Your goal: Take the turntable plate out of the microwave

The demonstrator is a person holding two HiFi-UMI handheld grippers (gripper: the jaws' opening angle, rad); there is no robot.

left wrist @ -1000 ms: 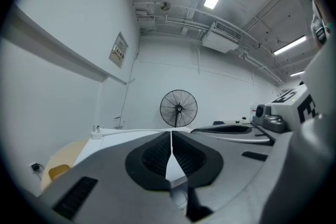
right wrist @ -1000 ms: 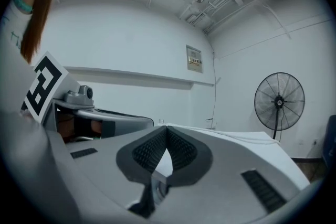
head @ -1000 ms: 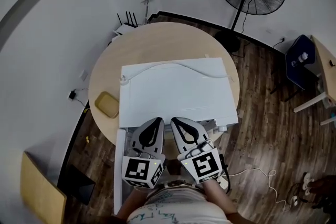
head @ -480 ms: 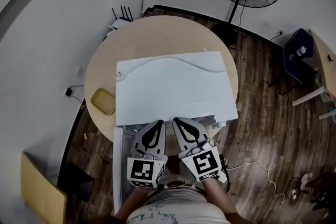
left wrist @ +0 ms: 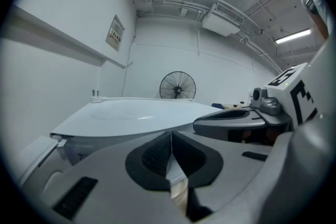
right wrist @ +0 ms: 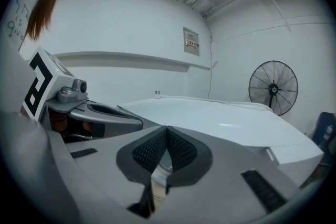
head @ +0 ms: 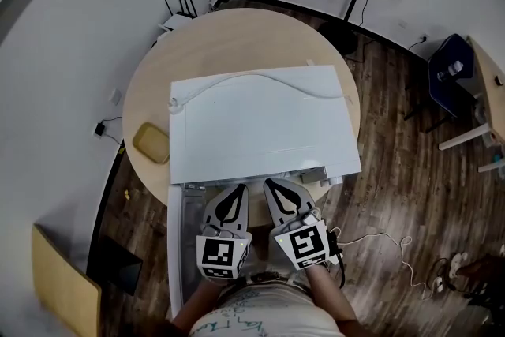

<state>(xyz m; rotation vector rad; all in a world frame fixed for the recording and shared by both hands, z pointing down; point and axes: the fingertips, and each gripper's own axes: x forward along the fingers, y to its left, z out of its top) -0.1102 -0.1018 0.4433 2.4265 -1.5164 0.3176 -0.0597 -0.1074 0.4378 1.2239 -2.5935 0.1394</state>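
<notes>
Here, a white microwave is seen from above on the round bench, with its door swung open toward the person at the left. The left gripper and right gripper are held side by side just before the oven's front edge, pointed toward it and slightly downward. In both gripper views the jaws are pressed fully together, ribbed pads meeting, with nothing caught between them. The turntable plate cannot be seen: the cavity is hidden beneath the microwave's top. A white cable lies across that top. A yellow object rests on the bench beside the microwave.
</notes>
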